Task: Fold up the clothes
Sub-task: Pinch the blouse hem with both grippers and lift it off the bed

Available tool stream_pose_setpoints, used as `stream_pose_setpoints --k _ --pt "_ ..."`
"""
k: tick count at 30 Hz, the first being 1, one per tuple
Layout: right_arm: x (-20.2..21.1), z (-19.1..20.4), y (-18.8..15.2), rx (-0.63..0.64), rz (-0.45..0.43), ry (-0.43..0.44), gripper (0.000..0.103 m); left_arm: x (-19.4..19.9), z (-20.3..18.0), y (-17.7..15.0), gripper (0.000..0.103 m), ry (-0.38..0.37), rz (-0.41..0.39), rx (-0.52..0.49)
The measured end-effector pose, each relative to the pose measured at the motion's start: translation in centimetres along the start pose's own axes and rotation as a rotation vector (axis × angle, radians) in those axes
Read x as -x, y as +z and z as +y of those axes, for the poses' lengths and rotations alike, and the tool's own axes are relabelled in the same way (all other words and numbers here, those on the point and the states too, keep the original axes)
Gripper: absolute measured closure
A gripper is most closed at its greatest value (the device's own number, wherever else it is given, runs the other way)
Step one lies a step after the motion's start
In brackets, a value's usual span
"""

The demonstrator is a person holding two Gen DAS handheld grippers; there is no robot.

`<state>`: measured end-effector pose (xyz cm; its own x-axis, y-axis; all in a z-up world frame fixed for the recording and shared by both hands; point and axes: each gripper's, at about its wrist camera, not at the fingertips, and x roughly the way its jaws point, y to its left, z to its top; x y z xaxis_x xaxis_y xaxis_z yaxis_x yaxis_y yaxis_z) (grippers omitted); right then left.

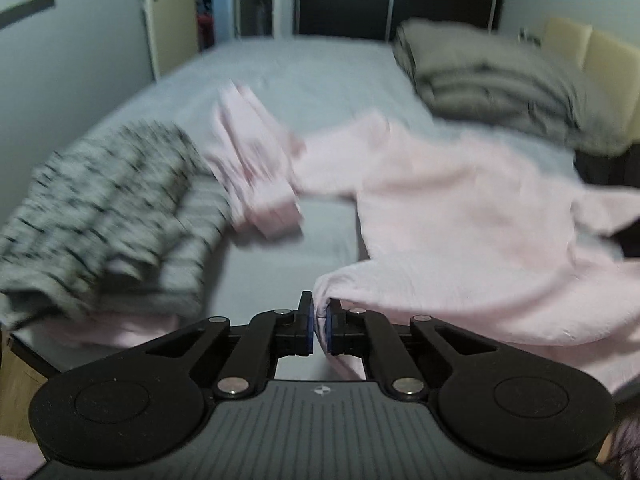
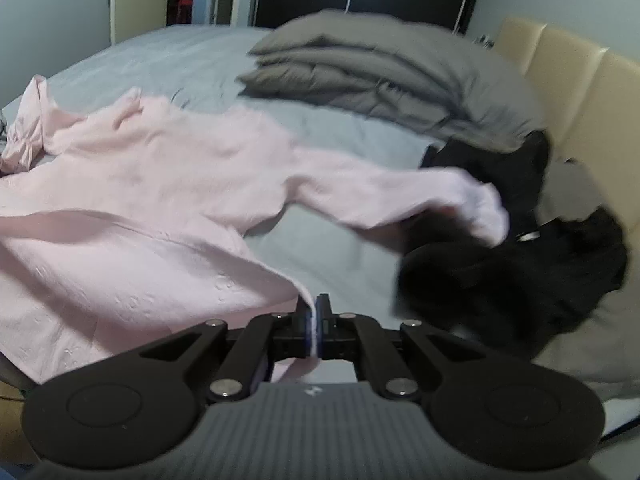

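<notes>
A pale pink long-sleeved top lies spread across the grey bed. My left gripper is shut on the top's near hem corner, pink cloth pinched between its blue pads. In the right wrist view the same pink top stretches to the left, one sleeve reaching right over dark clothes. My right gripper is shut on the hem's other corner, a thin fold of fabric between its fingers. Both views are blurred by motion.
A folded pink garment and a grey-and-black patterned pile lie at left. Folded grey-brown bedding sits at the back right, black clothes beside a cream headboard. A door and dark wardrobe stand beyond the bed.
</notes>
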<state>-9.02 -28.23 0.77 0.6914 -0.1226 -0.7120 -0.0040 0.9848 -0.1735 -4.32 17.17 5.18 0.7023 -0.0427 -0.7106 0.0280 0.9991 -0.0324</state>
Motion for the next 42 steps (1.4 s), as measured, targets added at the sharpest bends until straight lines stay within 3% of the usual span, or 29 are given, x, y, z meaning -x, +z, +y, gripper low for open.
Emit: stream_pose_setpoints --k 3,9,13,20,33,42 --pt "3.1 -0.4 1.7 0.072 -0.054 -0.039 0.101 2.6 0.6 1.7 0.1 -0.004 -0.055 -0.012" --pt "9.4 -1.2 5.1 0.217 -0.162 -0.118 0.101 5.1 0.1 5.4 0.1 0.026 -0.12 -0.173" --pt "10.9 -1.0 6.8 0.316 -0.136 -0.133 0.101 6.5 -0.1 6.9 0.1 0.027 -0.129 -0.251" --pt "7.0 1.3 2.9 0.469 0.074 -0.069 0.101 3.9 -1.6 4.2 0.1 0.023 0.004 -0.441" --pt "-0.2 5.1 -5.5 0.675 0.4 0.082 0.1 -1.9 -2.2 -2.1 0.099 -0.02 0.3 -0.64" --pt "-1.7 7.5 -8.2 0.816 0.507 0.167 0.1 -2.8 -2.8 -5.1 0.099 -0.05 0.427 -0.783"
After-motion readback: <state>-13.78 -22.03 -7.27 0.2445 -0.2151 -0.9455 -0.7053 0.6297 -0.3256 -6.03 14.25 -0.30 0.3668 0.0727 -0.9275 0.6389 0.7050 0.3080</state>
